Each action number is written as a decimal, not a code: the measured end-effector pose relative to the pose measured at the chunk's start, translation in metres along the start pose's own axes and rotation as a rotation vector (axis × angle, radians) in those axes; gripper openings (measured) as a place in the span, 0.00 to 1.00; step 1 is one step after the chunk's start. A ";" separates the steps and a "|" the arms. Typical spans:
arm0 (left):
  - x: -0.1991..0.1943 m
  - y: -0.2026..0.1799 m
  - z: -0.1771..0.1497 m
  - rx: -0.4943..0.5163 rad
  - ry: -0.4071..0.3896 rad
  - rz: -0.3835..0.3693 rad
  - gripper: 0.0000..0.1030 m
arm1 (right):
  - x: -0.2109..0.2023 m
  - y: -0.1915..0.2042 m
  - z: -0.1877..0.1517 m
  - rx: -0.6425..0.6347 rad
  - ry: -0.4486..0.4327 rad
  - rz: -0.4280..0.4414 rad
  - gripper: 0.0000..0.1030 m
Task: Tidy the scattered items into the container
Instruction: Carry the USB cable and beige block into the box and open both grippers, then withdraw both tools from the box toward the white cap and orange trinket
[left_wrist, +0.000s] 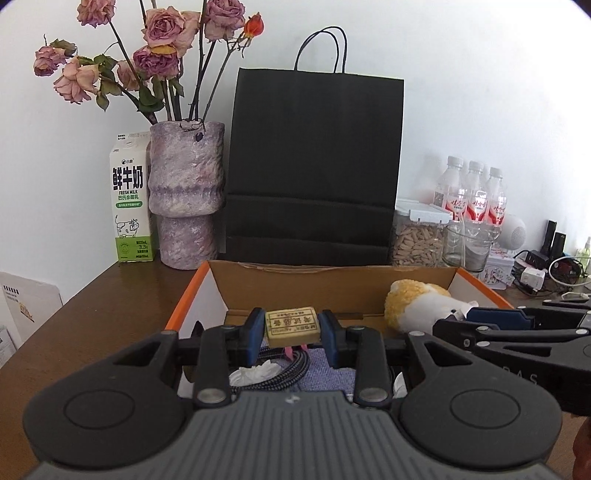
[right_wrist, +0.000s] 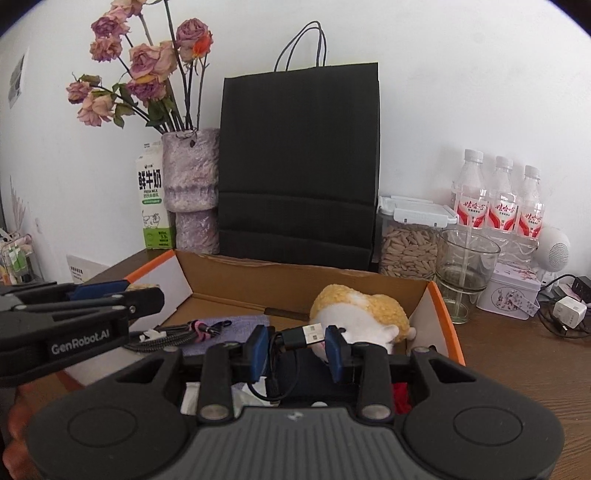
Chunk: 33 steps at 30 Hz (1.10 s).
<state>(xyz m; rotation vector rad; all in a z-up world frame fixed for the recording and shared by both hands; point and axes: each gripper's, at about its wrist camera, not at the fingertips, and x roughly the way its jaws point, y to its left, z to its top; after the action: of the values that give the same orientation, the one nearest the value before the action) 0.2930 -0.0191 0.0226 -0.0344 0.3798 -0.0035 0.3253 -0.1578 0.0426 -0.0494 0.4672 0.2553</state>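
The left gripper (left_wrist: 291, 334) is clenched on a small tan eraser (left_wrist: 291, 327), a worn rectangular block with a printed label on its top face, pinched between the blue pads (left_wrist: 255, 332) and held above the near half of the cardboard box (left_wrist: 332, 280). The right gripper (right_wrist: 297, 347) grasps a black USB cable (right_wrist: 295, 338) — its silver plug lies crosswise between the pads and the thin cord loops down below them, also over the box. Ahead and to the right of each tool, a yellow-and-white plush toy (right_wrist: 360, 314) lies against the box's far right corner. The box has brown inner walls and orange-edged flaps. Only the right wrist view shows its floor well: just left of the right gripper lie a braided cable (right_wrist: 162, 338) with a pink-and-black tie and a purple cloth (right_wrist: 229, 325), with something red low beside the right finger. The left wrist view sees the cloth and cable only under its own jaws, plus a bit of crumpled white tissue (left_wrist: 255, 371). Beyond the box stand a black paper bag (left_wrist: 314, 166), a mottled purple vase (left_wrist: 184, 195) of dried roses and a milk carton (left_wrist: 130, 206); farther right are a jar of seeds (right_wrist: 408, 251), an empty glass (right_wrist: 467, 266) and three water bottles (right_wrist: 498, 195).
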 end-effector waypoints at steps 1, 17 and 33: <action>0.001 -0.001 -0.002 0.008 0.000 -0.001 0.32 | 0.001 -0.001 -0.001 0.006 0.005 0.001 0.32; -0.044 -0.002 0.006 -0.023 -0.287 0.123 1.00 | -0.017 -0.006 -0.002 0.021 -0.052 -0.056 0.97; -0.062 -0.010 -0.014 -0.020 -0.221 0.106 1.00 | -0.061 -0.010 -0.018 0.012 -0.094 -0.061 1.00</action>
<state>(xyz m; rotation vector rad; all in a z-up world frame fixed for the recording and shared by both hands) 0.2304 -0.0291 0.0327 -0.0343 0.1607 0.1081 0.2675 -0.1838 0.0536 -0.0398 0.3733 0.1936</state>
